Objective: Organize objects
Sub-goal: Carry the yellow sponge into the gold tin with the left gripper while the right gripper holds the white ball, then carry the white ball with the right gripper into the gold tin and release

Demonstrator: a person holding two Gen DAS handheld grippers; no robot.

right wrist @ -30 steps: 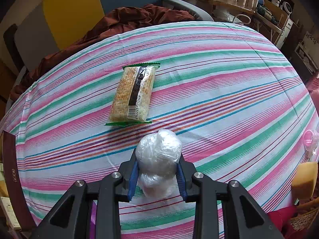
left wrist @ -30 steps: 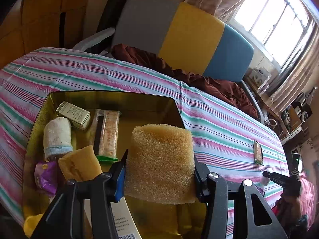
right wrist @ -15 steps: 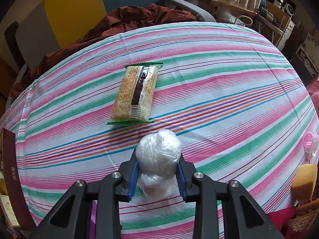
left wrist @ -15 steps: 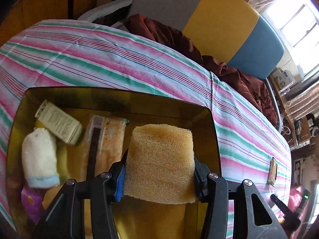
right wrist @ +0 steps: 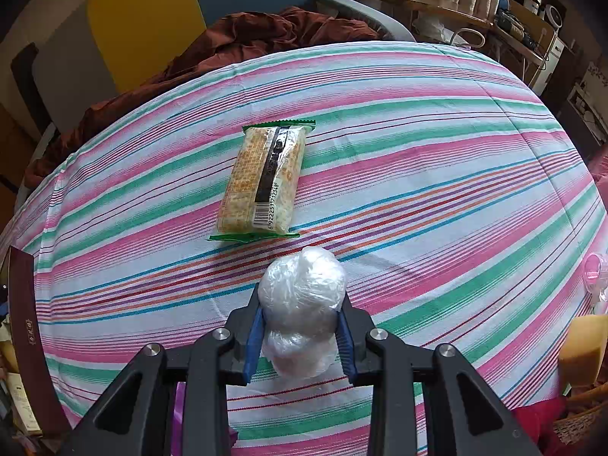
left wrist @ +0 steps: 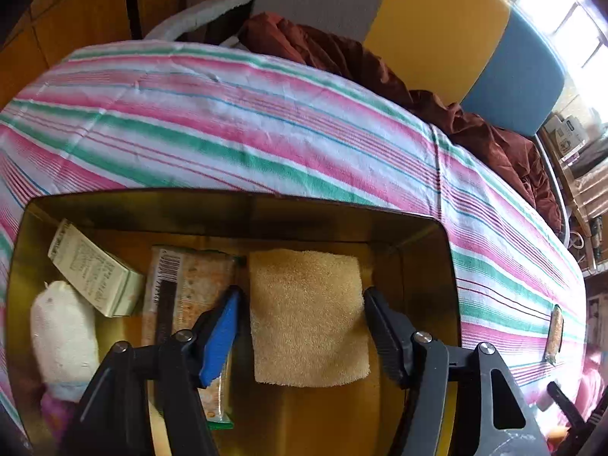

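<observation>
My left gripper (left wrist: 302, 304) hangs over the gold tin (left wrist: 228, 199), its jaws opening. The yellow sponge (left wrist: 307, 315) lies between them on the tin's floor, and gaps show on both sides, so neither pad presses it. Beside it in the tin lie a cracker packet (left wrist: 182, 304), a small green-white box (left wrist: 91, 269) and a white rolled sock (left wrist: 62, 326). In the right wrist view my right gripper (right wrist: 300, 323) is shut on a ball of clear plastic wrap (right wrist: 302, 296) just above the striped cloth. A second cracker packet (right wrist: 264, 182) lies on the cloth beyond it.
A striped cloth (left wrist: 228, 114) covers the table. Behind it stands a grey, yellow and blue seat (left wrist: 437, 26) with a brown blanket (left wrist: 342, 57). Another sponge (right wrist: 581, 349) and a pink item (right wrist: 594, 266) sit at the right edge. A dark box edge (right wrist: 26, 323) stands at the left.
The left gripper moved forward and down over the tin, then its jaws spread and the sponge dropped flat onto the tin's floor. The right gripper and its wrap ball kept still.
</observation>
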